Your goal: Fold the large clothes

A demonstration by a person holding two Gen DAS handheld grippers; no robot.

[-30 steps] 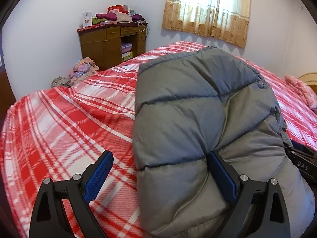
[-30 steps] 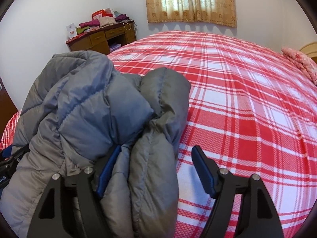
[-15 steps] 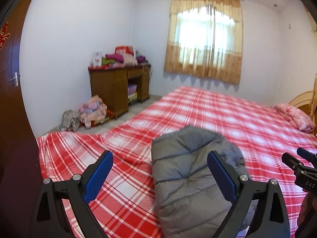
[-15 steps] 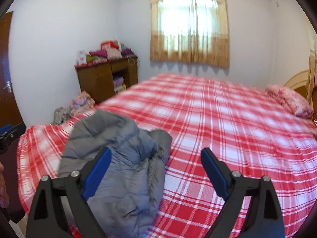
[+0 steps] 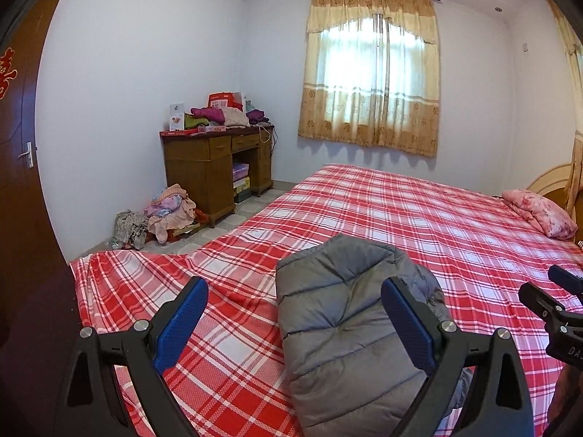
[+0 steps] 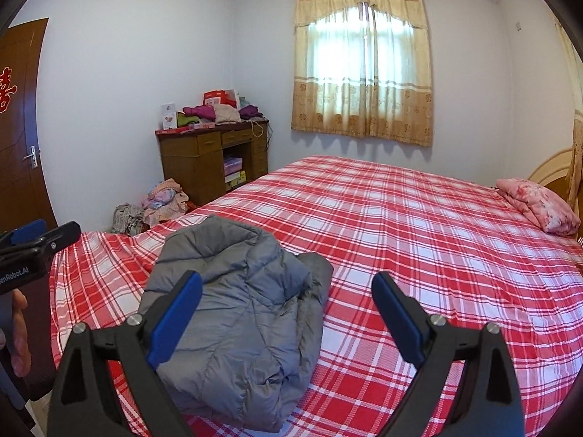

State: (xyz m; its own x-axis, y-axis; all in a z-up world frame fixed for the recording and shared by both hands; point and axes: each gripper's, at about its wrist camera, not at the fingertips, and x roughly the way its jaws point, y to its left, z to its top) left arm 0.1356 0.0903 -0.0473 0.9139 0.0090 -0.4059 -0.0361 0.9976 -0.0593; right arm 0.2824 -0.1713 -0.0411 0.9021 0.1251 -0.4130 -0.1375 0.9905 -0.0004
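Overhead, we held both claws, left claw [image 5: 294,322] and right claw [image 6: 286,315], wide and empty above the folded grey jacket [image 6: 240,320] on the bed [image 6: 419,240]; it looked finished, needing only gentle smoothing.

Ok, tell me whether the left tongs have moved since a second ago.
Yes. The left tongs have pulled up and back from the grey jacket; the window is now fully visible.

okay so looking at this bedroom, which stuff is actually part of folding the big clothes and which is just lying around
Part of the job:
grey jacket, folded on the bed
left gripper, open
right gripper, open

Just lying about:
pink quilt by the headboard
clothes on the floor
desk with clothes and boxes on top
curtain
door
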